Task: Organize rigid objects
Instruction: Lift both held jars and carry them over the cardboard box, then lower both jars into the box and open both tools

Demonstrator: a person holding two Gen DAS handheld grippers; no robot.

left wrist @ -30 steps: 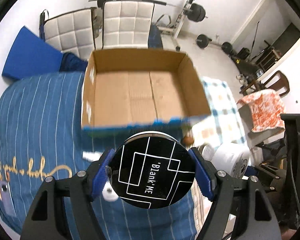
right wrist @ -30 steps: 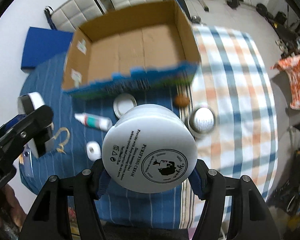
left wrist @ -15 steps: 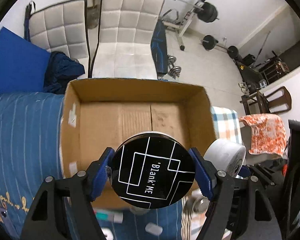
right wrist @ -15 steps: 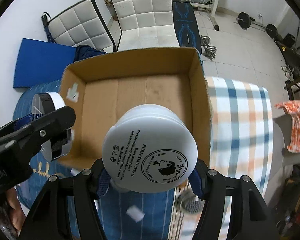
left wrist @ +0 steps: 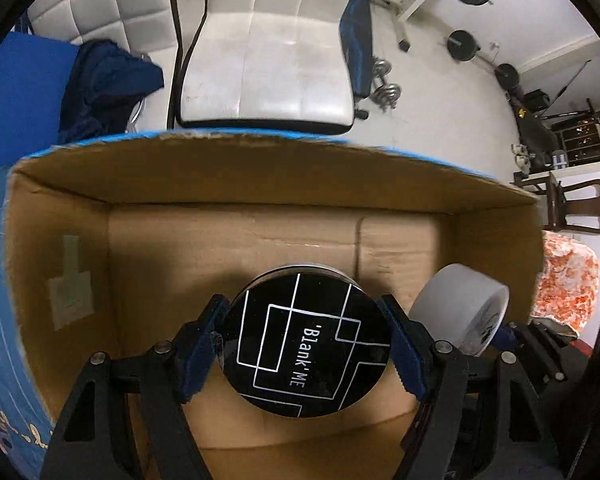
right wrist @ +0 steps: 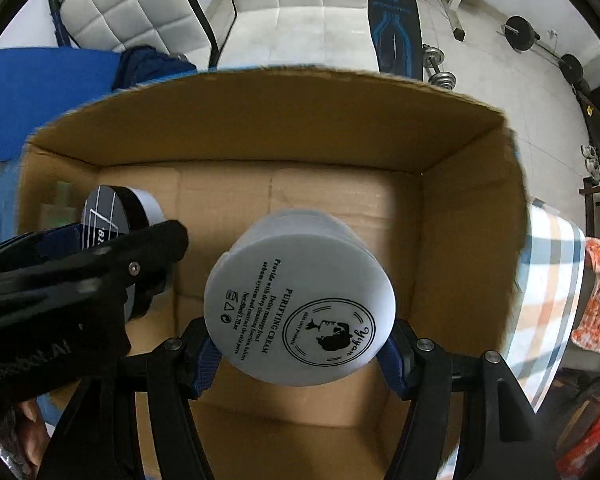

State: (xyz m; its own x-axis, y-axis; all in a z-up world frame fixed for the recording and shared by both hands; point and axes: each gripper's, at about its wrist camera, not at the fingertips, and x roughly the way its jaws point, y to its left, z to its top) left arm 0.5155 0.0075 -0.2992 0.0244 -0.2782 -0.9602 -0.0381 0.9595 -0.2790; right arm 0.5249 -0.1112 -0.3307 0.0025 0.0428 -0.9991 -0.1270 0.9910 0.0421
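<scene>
My left claw [left wrist: 306, 350] grips the round black-lidded tin [left wrist: 306, 346]; my right claw [right wrist: 300, 346] grips the white plastic cream jar [right wrist: 300, 304]. Both hang inside the brown cardboard box [right wrist: 468, 216], unreleased. Box floor bare; placement pending.

Our left gripper [left wrist: 306, 344] was closed, its blue-padded fingers [left wrist: 198, 350] pressing both sides of what it held. Our right gripper [right wrist: 300, 340] was clamped the same way, just beside the left, both pointing forward and downward at about the same level.
</scene>
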